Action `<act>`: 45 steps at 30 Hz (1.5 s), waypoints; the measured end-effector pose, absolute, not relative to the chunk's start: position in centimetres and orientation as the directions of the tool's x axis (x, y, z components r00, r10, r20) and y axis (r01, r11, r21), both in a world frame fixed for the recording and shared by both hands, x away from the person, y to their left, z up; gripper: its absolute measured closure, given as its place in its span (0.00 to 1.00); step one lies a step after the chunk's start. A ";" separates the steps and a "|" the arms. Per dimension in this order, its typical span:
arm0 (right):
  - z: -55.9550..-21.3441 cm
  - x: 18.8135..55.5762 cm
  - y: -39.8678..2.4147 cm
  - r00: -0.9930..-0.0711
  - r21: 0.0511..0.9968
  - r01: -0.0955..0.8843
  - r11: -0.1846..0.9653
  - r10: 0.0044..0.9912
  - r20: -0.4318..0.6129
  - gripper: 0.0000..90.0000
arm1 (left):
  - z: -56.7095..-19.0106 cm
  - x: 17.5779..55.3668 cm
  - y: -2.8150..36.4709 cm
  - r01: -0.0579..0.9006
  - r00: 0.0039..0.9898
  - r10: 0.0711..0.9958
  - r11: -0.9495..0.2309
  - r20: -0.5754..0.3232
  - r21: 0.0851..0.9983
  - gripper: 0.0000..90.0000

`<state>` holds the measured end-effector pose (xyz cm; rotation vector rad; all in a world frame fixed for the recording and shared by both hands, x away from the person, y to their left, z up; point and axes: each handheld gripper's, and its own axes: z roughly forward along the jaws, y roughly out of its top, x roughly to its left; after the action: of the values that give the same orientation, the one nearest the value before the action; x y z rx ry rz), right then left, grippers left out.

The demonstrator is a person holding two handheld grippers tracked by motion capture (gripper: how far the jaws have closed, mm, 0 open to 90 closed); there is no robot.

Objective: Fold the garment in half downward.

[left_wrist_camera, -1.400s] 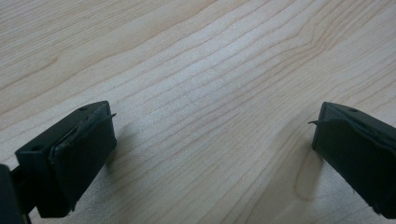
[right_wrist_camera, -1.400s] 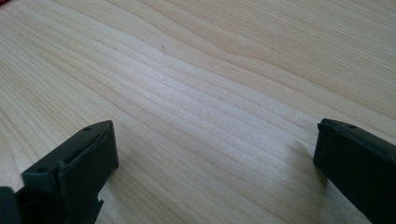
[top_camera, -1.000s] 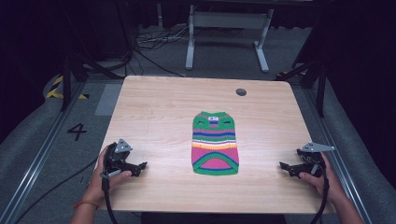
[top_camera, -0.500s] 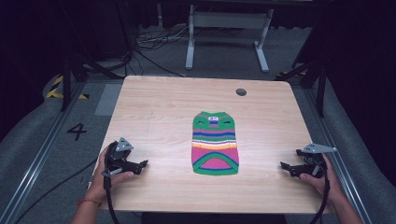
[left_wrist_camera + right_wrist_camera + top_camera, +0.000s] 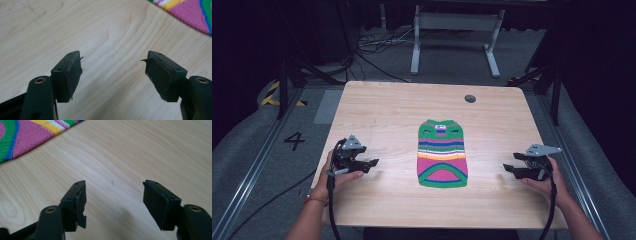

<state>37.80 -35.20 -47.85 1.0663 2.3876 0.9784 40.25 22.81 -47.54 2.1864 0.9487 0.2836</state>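
A small striped knitted sweater (image 5: 442, 154), green, pink, yellow and blue, lies flat in the middle of the wooden table (image 5: 387, 115). My left gripper (image 5: 373, 163) rests near the table's left edge, pointing toward the sweater, open with nothing between its jaws. My right gripper (image 5: 507, 168) rests near the right edge, also open and empty, pointing at the sweater. In the left gripper view the gripper (image 5: 113, 62) stands over bare wood, with the sweater's pink hem (image 5: 190, 12) at top right. In the right gripper view the gripper (image 5: 113, 183) is over bare wood, the sweater's hem (image 5: 27, 135) at top left.
A round cable hole (image 5: 470, 98) sits near the table's far edge. Beyond the table stand a white metal frame (image 5: 452, 30) and cables on the floor. A "4" marking (image 5: 294, 141) is on the floor at left.
Both hands have shifted very slightly; the grippers stay open beside the sweater, which has not moved.
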 end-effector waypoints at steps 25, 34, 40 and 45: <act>-46.6 50.5 -24.9 -0.703 0.730 0.498 0.467 0.711 0.025 0.62 | -46.3 50.8 11.7 0.498 0.758 0.644 -0.473 -0.101 0.727 0.50; -47.2 52.3 -23.3 -0.698 0.713 0.515 0.476 0.716 0.026 0.63 | -47.7 52.6 9.8 0.523 0.744 0.659 -0.469 -0.112 0.711 0.53; -48.0 53.5 -22.3 -0.699 0.695 0.529 0.486 0.714 0.033 0.70 | -48.1 53.8 8.5 0.531 0.742 0.662 -0.485 -0.105 0.695 0.60; -48.0 54.2 -21.9 -0.691 0.698 0.532 0.479 0.722 0.031 0.71 | -48.7 54.5 8.3 0.562 0.712 0.691 -0.454 -0.125 0.691 0.61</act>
<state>54.16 -21.87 -48.05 1.0694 2.4607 1.0211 54.47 8.27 -48.71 2.1770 0.9483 0.2243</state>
